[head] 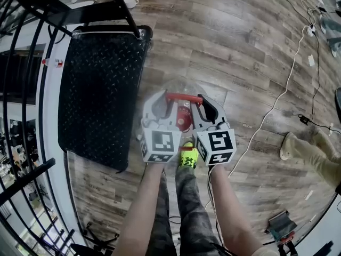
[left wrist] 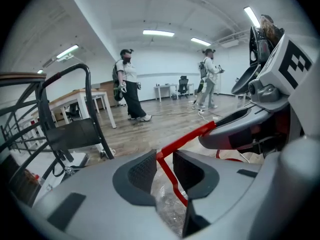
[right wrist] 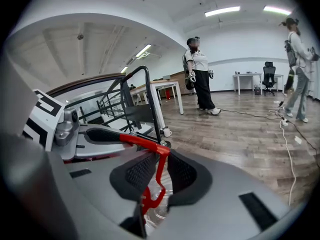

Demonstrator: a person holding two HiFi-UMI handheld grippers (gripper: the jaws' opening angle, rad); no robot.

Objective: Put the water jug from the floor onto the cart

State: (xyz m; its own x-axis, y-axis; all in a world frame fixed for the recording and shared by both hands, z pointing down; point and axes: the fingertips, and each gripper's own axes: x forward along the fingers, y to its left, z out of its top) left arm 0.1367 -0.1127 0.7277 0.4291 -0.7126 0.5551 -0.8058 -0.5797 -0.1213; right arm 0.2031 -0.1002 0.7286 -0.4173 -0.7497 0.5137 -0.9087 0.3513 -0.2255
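The water jug (head: pixel 180 87) is clear plastic with a red cap (head: pixel 184 119) and a red carry handle (head: pixel 184 96), and it is right in front of my feet. My left gripper (head: pixel 166 100) is shut on the handle's left corner, and my right gripper (head: pixel 202 102) is shut on its right corner. In the left gripper view the red handle (left wrist: pixel 186 138) runs between the pads of the left gripper (left wrist: pixel 164 171), with the clear jug (left wrist: pixel 167 210) below. The right gripper view shows its jaws (right wrist: pixel 161 171) pinching the handle (right wrist: pixel 134 140). The cart (head: pixel 101 89) has a black checker-plate deck to the left.
A black railing (head: pixel 21 79) runs along the left edge. The cart's push bar (left wrist: pixel 70 79) stands upright. A white cable (head: pixel 290 79) trails over the wooden floor at right, near another person's feet (head: pixel 309 151). Two people (left wrist: pixel 127 84) and tables (left wrist: pixel 85 96) stand farther off.
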